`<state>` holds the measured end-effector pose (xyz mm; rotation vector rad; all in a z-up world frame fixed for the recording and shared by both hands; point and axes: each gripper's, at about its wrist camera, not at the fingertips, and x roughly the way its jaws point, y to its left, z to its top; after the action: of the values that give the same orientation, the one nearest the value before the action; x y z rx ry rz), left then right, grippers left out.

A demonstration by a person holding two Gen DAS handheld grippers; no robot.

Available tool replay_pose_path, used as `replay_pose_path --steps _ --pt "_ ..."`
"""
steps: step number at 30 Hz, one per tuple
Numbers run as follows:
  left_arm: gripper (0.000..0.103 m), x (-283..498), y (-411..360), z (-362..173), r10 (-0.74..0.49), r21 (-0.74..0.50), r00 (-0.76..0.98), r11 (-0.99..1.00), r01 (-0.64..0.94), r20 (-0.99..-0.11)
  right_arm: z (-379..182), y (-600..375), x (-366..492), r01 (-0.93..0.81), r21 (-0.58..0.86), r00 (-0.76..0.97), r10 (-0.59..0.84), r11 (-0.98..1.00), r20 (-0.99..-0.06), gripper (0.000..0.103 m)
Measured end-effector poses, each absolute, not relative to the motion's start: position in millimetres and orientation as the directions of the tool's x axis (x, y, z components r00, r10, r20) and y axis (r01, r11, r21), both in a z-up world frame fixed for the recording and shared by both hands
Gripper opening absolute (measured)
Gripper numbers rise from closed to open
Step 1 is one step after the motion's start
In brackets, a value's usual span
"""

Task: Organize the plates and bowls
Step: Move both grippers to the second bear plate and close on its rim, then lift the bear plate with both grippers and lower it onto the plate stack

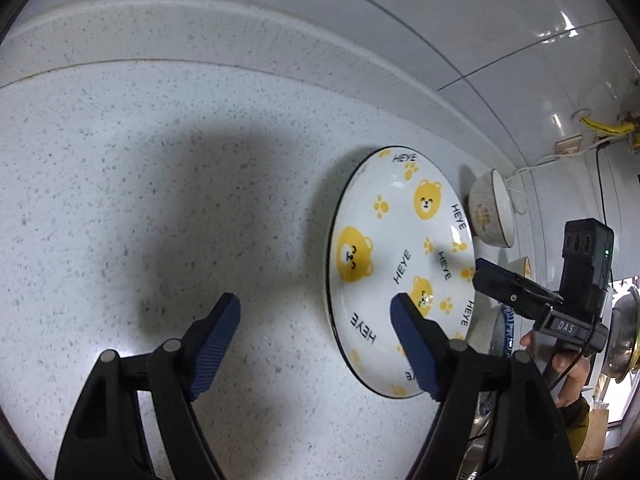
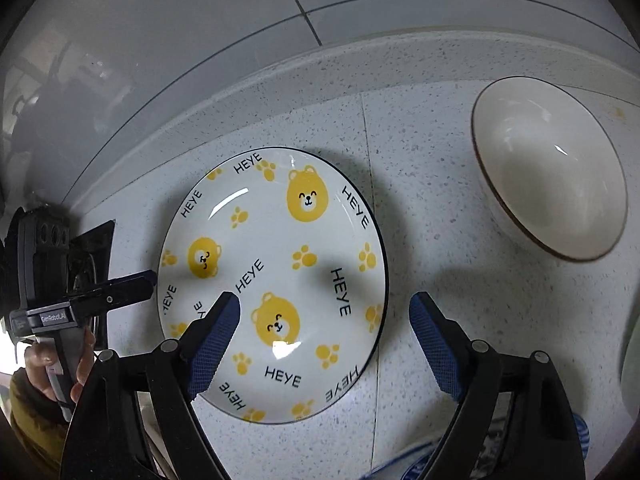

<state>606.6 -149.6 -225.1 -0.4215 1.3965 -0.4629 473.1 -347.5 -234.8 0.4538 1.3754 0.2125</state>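
A white plate point(image 1: 400, 256) printed with yellow bears and "HEYE" lies flat on the speckled countertop point(image 1: 160, 200). My left gripper point(image 1: 316, 312) hovers open over the plate's left edge, one finger above the rim and the other above bare counter. In the right wrist view my right gripper point(image 2: 324, 312) stands open and empty above the plate point(image 2: 280, 272), its right finger past the plate's right rim. A white bowl point(image 2: 552, 168) with a dark rim sits to the right of the plate. Each gripper shows in the other's view: right gripper point(image 1: 478, 272), left gripper point(image 2: 150, 280).
A tiled wall point(image 1: 400, 40) rises behind the counter's raised back edge. A second small bowl point(image 1: 524, 268), a blue-patterned dish point(image 1: 506, 328) and a metal pot point(image 1: 624, 328) lie beyond the plate. A person's hand point(image 2: 80, 364) holds the left gripper's handle. A black panel point(image 2: 96, 248) lies left of the plate.
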Motion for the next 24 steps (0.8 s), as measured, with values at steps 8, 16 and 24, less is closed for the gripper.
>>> replay_pose_path --steps 8,16,24 --pt "0.048 623 -164 -234 -0.580 -0.577 0.063 0.814 0.065 -0.812 -257 -343 478 0.129 0.432 0.130 0.417 0.893 -0.900 0.041" --pt "0.024 622 -162 -244 -0.621 -0.622 0.060 0.783 0.007 -0.781 -262 -337 474 0.144 0.423 0.140 0.405 0.894 -0.903 0.019" --pt "0.017 608 -145 -244 -0.642 -0.646 0.068 0.759 -0.084 -0.764 -250 -323 471 0.150 0.437 0.167 0.413 0.887 -0.895 0.015"
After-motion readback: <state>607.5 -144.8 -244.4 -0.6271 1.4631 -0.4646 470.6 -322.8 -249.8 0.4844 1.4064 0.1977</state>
